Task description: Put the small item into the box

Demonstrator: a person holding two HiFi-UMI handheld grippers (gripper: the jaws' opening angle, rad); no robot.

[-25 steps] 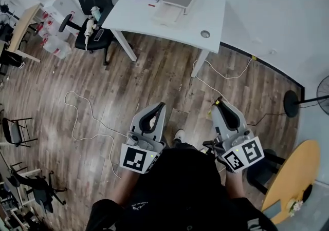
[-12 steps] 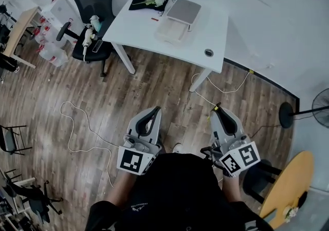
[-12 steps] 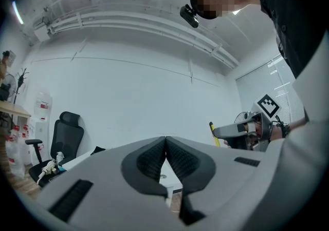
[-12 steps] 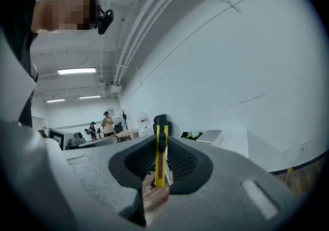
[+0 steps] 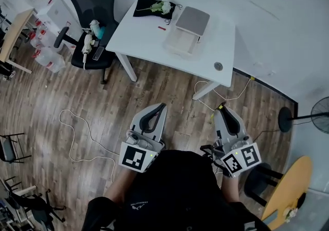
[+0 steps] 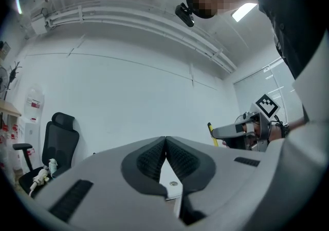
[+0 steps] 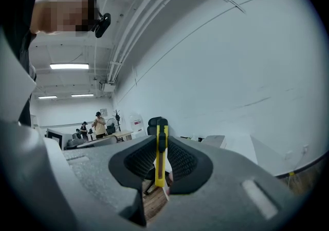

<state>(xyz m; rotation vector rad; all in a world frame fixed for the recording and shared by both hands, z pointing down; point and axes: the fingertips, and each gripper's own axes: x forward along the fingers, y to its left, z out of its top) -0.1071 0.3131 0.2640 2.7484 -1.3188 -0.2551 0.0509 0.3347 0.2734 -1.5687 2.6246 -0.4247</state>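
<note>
left claw [image 6: 165,139]: jaws together, empty | right claw [image 7: 161,140]: clamping yellow cutter [image 7: 161,160]

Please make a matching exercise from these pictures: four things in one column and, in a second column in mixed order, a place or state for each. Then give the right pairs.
Things:
1. left gripper
2. right gripper
3. black cloth
4. office chair

Places or states:
A. on the wooden floor, beside the white table
B. shut on a yellow knife
C. shut, nothing between the jaws
D. on the table's far corner, a flower on it

Pairs: 1-C, 2-B, 3-D, 4-A
</note>
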